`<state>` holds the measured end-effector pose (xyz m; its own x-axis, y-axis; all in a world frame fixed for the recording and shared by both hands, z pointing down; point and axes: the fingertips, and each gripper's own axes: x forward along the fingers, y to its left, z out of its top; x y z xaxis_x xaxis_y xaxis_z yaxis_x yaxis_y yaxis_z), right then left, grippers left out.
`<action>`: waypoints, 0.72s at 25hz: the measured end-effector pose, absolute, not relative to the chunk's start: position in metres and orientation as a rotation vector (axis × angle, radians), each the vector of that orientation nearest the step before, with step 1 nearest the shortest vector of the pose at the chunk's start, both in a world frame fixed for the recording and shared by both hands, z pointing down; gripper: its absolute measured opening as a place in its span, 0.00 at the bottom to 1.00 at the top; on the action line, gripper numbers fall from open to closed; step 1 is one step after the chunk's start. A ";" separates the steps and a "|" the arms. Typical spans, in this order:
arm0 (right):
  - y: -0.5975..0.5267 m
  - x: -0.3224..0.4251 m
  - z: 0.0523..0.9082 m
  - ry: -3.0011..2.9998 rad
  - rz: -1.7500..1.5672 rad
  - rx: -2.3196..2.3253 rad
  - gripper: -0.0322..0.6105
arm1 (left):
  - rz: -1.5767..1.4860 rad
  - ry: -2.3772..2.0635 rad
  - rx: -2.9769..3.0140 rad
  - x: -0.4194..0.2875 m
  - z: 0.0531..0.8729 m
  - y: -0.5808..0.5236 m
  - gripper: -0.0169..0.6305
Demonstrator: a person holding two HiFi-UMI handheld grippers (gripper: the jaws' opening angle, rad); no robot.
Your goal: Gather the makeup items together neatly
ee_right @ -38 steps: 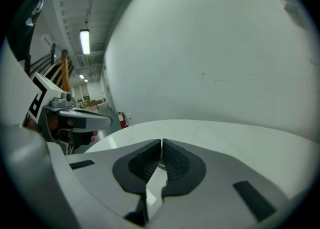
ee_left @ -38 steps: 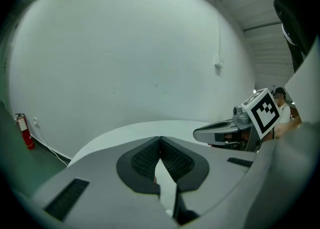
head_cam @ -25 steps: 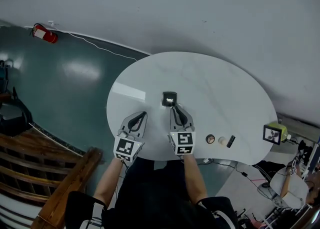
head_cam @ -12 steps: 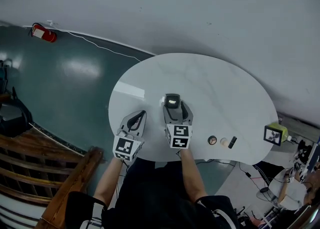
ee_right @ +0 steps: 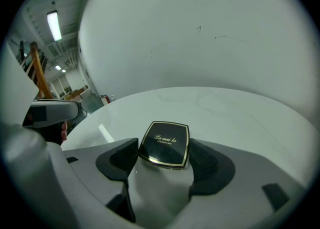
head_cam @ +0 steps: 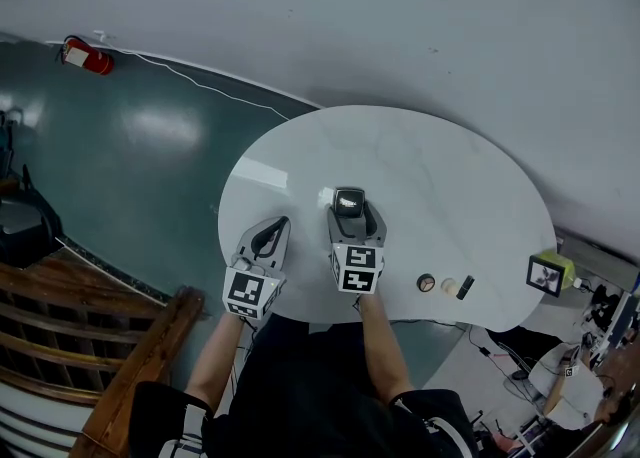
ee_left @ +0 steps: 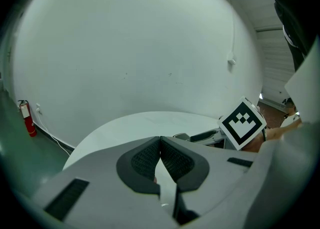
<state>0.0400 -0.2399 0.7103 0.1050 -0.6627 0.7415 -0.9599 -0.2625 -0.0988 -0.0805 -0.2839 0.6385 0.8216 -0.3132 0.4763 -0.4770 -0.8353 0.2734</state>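
Observation:
A black square compact with a gold rim lies flat on the white table. In the right gripper view the compact sits between the jaws of my right gripper. Those jaws have just been opening and stand wide, with the left pad clear of the case. In the head view the right gripper reaches around the compact. My left gripper rests beside it at the table's near edge. Its pads meet with nothing between them. To the right lie a small round pot, a pale round item and a black lipstick.
A small green box with a marker card stands at the table's right edge. Green floor lies to the left, with a red fire extinguisher by the wall. A wooden railing runs at the lower left.
My right gripper has moved forward from just behind the compact, and its jaws have opened around it. The left gripper has barely shifted.

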 end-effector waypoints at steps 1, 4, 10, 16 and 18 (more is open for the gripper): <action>-0.240 0.040 0.711 -1.582 0.976 1.978 0.52 | 0.592 -0.593 2.620 -0.080 0.639 -0.284 0.05; -0.240 0.040 0.711 -1.580 0.975 1.969 0.52 | 0.593 -0.592 2.618 -0.079 0.638 -0.284 0.05; -0.241 0.043 0.713 -1.539 1.008 1.973 0.52 | 0.589 -0.597 2.623 -0.076 0.635 -0.284 0.05; -0.239 0.047 0.712 -1.570 1.017 1.981 0.52 | 0.579 -0.629 2.626 -0.081 0.630 -0.280 0.05; -0.239 0.048 0.710 -1.585 1.025 1.977 0.52 | 0.579 -0.646 2.627 -0.084 0.629 -0.278 0.05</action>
<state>0.0484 -0.2387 0.7105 0.0851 -0.6555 0.7504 -0.9533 -0.2727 -0.1301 -0.0841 -0.2780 0.6290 0.8101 -0.3513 0.4694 -0.5048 -0.8251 0.2538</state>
